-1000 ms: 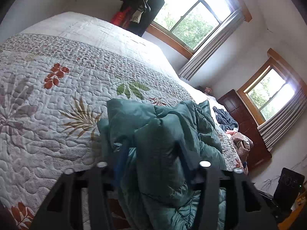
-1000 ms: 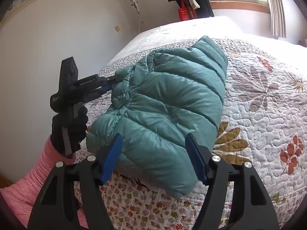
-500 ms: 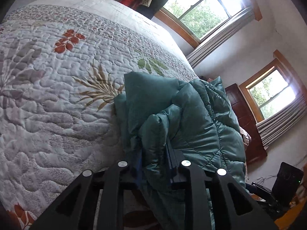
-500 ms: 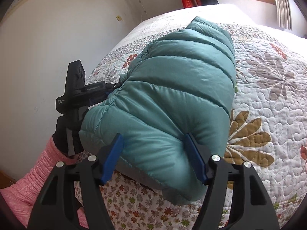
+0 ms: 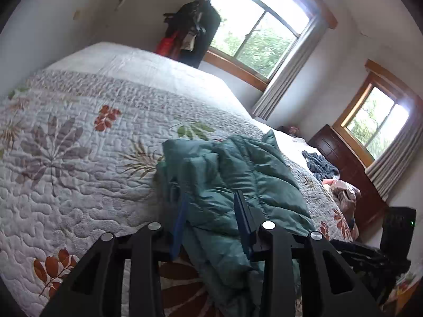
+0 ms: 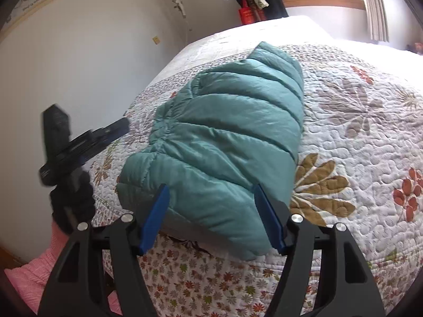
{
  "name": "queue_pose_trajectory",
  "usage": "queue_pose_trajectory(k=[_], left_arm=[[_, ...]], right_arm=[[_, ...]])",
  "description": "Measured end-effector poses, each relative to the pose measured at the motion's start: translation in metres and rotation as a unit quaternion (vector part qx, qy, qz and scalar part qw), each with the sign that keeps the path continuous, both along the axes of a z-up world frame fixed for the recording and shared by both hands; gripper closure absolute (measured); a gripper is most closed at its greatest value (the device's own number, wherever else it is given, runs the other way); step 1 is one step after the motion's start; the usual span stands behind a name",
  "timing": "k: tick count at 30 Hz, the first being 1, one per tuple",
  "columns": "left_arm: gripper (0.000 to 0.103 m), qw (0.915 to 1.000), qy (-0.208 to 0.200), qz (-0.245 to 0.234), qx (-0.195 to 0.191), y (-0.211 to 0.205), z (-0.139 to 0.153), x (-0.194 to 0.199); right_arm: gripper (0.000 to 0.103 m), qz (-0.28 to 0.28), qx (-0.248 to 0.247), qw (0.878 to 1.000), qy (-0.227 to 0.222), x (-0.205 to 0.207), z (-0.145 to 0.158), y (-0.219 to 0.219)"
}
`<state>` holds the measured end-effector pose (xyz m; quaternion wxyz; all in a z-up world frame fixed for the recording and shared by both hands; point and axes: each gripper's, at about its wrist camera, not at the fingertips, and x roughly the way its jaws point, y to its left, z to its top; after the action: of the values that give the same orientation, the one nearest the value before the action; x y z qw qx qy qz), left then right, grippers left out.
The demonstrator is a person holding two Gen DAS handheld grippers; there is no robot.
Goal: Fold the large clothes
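Note:
A teal puffer jacket [image 6: 227, 137] lies folded into a thick bundle on the floral quilt [image 6: 357, 132], near the bed's front edge. My right gripper [image 6: 211, 187] is open, its blue pads either side of the bundle's near end. In the right wrist view my left gripper [image 6: 119, 128] appears blurred, a little off the jacket's left edge, held by a black-gloved hand [image 6: 71, 200]. In the left wrist view my left gripper [image 5: 210, 198] is open, and the jacket [image 5: 238, 174] shows crumpled ahead of its pads.
The quilt [image 5: 79, 158] spreads wide to the left of the jacket. A dark clothes pile [image 5: 320, 165] and other laundry lie at the bed's far end, beside a brown dresser [image 5: 349, 169]. Clothes hang [image 5: 190, 34] by the window. A pink sleeve [image 6: 31, 277] is at lower left.
My left gripper, shut on a jacket fold half a second ago, has opened and drawn back to the left. The jacket has settled onto the quilt. The right gripper stays open at the near end.

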<state>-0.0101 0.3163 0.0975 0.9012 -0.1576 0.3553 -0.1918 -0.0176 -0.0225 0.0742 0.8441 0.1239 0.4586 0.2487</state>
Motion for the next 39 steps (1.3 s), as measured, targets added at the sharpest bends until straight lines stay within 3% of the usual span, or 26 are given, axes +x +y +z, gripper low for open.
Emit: queue_pose_trajectory(k=[3,6,9,13,16,18,21,24,30,34,39], left_arm=[[0.064,0.9990,0.002,-0.035,0.029,-0.024,-0.003,-0.013],[0.064,0.9969,0.026,-0.043,0.060,-0.036,-0.024,-0.017],[0.060,0.9964,0.049,-0.038,0.057,-0.034,-0.042,-0.019],[0.058,0.9968,0.051,-0.030,0.053,-0.028,-0.040,-0.029],[0.046,0.9976,0.049,-0.018,0.046,-0.023,-0.029,-0.040],[0.033,0.9979,0.045,-0.012,0.045,-0.020,-0.021,-0.048],[0.015,0.9968,0.037,0.009,0.071,-0.021,-0.011,-0.063],[0.005,0.9934,0.026,0.035,0.106,-0.026,-0.003,-0.079],[0.004,0.9910,0.018,0.053,0.122,-0.032,0.003,-0.101],[0.004,0.9867,0.018,0.050,0.154,-0.045,0.002,-0.111],[0.004,0.9878,0.024,0.055,0.144,-0.048,0.002,-0.124]], right_arm=[[0.036,-0.014,0.007,1.000,0.014,0.001,-0.007,-0.006],[0.036,-0.019,0.009,0.999,0.027,0.002,-0.018,-0.009],[0.036,-0.020,-0.003,0.999,0.037,0.005,-0.030,-0.007],[0.036,-0.024,-0.008,0.999,0.030,0.002,-0.030,-0.007],[0.027,-0.034,-0.006,0.999,0.012,-0.007,-0.022,-0.010],[0.015,-0.046,-0.014,0.999,-0.008,-0.016,-0.014,-0.011],[0.008,-0.064,-0.037,0.997,-0.038,-0.030,-0.003,-0.010],[0.004,-0.077,-0.059,0.994,-0.054,-0.043,0.006,-0.007],[0.003,-0.109,-0.125,0.983,-0.078,-0.061,0.013,0.001],[0.003,-0.107,-0.110,0.985,-0.075,-0.071,0.012,0.000],[0.003,-0.110,-0.108,0.985,-0.075,-0.084,0.010,0.001]])
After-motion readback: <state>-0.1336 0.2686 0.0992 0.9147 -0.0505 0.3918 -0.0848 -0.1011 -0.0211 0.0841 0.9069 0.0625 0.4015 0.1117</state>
